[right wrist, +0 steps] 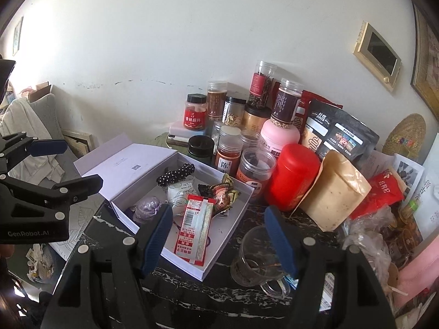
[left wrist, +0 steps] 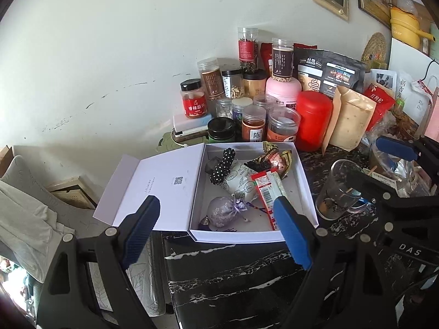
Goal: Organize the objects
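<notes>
An open white box [left wrist: 307, 192] [right wrist: 241, 200] sits on the black marble table, its lid [left wrist: 153, 189] folded out to the left. Inside lie a red sachet [left wrist: 264, 192] [right wrist: 194, 227], a purple pouch [left wrist: 223, 211] [right wrist: 148, 207], a black dotted hair clip [left wrist: 223, 164] [right wrist: 175, 175], a white printed pouch [left wrist: 238, 178] and a shiny snack wrapper [left wrist: 274, 159] [right wrist: 222, 189]. My left gripper [left wrist: 216, 227] is open and empty, above the box's near edge. My right gripper [right wrist: 219, 233] is open and empty, between the box and a glass mug [right wrist: 258, 257] [left wrist: 340, 189].
Many jars [left wrist: 252, 120] and a red canister [left wrist: 312, 120] [right wrist: 292, 176] crowd the table behind the box. Pouches and bags [right wrist: 334, 192] stand at the right. A sofa with cloth [left wrist: 27, 205] lies to the left, below the table edge.
</notes>
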The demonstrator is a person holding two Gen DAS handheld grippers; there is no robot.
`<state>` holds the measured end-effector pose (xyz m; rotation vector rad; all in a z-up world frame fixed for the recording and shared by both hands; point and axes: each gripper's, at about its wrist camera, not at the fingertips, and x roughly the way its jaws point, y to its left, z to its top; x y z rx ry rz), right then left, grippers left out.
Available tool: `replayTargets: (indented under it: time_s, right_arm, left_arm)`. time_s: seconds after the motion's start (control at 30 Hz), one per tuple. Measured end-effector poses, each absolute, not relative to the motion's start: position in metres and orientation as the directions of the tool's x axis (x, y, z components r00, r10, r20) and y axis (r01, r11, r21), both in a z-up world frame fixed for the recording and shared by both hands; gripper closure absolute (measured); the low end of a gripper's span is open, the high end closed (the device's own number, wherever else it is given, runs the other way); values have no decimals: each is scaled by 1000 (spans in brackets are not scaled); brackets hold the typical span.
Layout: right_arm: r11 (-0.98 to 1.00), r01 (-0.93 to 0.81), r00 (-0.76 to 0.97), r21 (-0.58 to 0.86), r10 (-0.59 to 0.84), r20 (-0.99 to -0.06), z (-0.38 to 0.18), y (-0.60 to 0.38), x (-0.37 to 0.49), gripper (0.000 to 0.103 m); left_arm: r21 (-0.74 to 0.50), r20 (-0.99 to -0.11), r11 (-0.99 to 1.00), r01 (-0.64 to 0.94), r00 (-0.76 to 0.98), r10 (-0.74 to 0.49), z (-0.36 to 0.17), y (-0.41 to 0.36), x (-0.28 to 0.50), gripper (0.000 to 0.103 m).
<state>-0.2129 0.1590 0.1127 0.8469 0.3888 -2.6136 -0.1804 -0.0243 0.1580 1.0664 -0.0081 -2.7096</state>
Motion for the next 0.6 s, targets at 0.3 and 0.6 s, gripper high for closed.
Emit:
replayTargets:
  time_s: [0.3, 0.6]
  right_arm:
    - [-897, 411, -765, -164, -242, -596, 117, 178, -170, 33]
    - [-908, 391, -767, -154, -229, -599, 109, 199, -130, 33]
  left_arm:
    - [110, -655, -975, 191, -724, -216, 167, 6, -134, 19]
    - [113, -643, -978, 177, -737, -208, 161, 31, -92, 19]
